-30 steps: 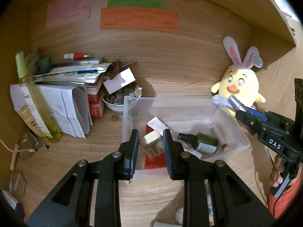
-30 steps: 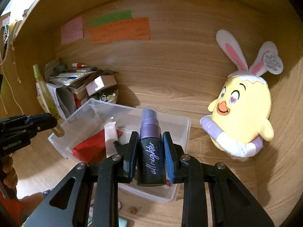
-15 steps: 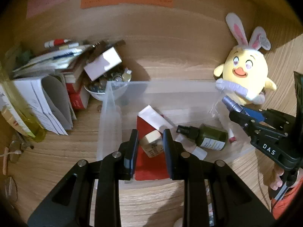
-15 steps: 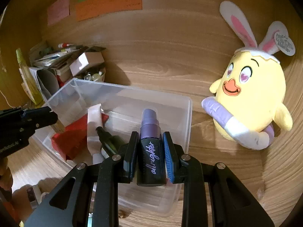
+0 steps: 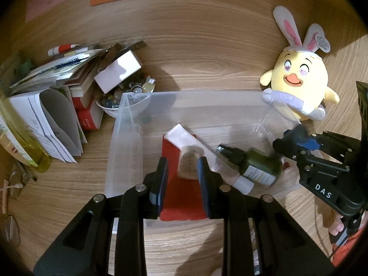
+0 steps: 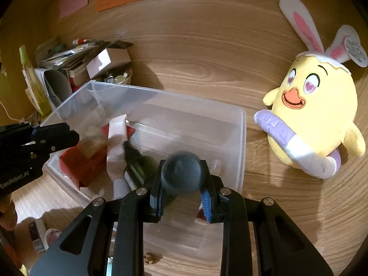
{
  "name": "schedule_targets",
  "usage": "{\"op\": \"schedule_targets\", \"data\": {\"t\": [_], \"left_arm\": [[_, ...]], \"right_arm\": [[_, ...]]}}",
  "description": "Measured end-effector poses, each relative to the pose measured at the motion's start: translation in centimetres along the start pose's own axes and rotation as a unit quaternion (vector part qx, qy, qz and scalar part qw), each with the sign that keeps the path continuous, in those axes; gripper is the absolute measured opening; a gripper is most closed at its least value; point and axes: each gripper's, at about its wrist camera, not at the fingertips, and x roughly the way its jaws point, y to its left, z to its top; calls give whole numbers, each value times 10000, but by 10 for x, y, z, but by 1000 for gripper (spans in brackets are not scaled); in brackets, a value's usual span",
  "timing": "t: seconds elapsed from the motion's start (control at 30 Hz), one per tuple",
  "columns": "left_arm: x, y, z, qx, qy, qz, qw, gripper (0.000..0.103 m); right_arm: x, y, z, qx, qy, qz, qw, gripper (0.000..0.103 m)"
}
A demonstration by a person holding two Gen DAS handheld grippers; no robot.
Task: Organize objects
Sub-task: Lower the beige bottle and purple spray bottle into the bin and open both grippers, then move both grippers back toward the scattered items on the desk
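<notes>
Checker: Fingers of the left gripper [image 5: 181, 168], how are they set?

Observer: They are held narrowly apart over the near edge of the clear bin [image 5: 195, 94]. A blurred beige block [image 5: 191, 161] is seen between them, against the right finger, with a sliver of the red box [image 5: 181, 204] showing beside the left one. Whether the block is pinched cannot be told.

Checker: And the right gripper [image 6: 181, 184]?

Observer: A dark bottle [image 6: 181, 172], smeared by blur, is seen filling the gap between its fingers, above the bin's near right corner. Whether it is pressed cannot be told either.

Checker: What is found inside the bin?

Observer: The red box is laid at the near edge, a white tube [image 5: 184, 135] across its far end, and a green bottle [image 5: 257, 168] on its side just to the right.

Checker: Beyond it?

Observer: A bowl of small items [image 5: 110, 109] is set touching the bin's far left corner, with stacked papers [image 5: 53, 112] further left. A yellow plush chick [image 5: 299, 80] is leaned at the far right corner.
</notes>
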Motion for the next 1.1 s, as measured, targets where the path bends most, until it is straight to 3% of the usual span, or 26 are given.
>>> {"op": "schedule_targets", "data": {"t": [0.1,0.17,0.27,0.5,0.73,0.8,1.1], "left_arm": [[-5,-1,1,8,-37,-4,10000,27],[-11,-1,1,6,-98,-6,10000,31],[-21,-1,0,16,-210,14,9998,40],[-47,0,-5,-40,-433,39,9990,61],[-65,4,-19,-126,-445,-84,9989,61],[-71,5,-24,-82,-485,-33,9988,63],[-93,11,-48,50,-558,129,9983,87]], "right_arm": [[-4,1,2,-5,-13,73,10000,24],[-8,2,2,0,-42,108,9999,32],[-20,4,3,-26,-192,106,9998,42],[-52,13,-1,-210,-551,123,9982,50],[-76,21,-13,-305,-739,101,9967,64],[-81,22,-19,-319,-765,83,9965,65],[-88,25,-44,-356,-618,122,9974,66]]}}
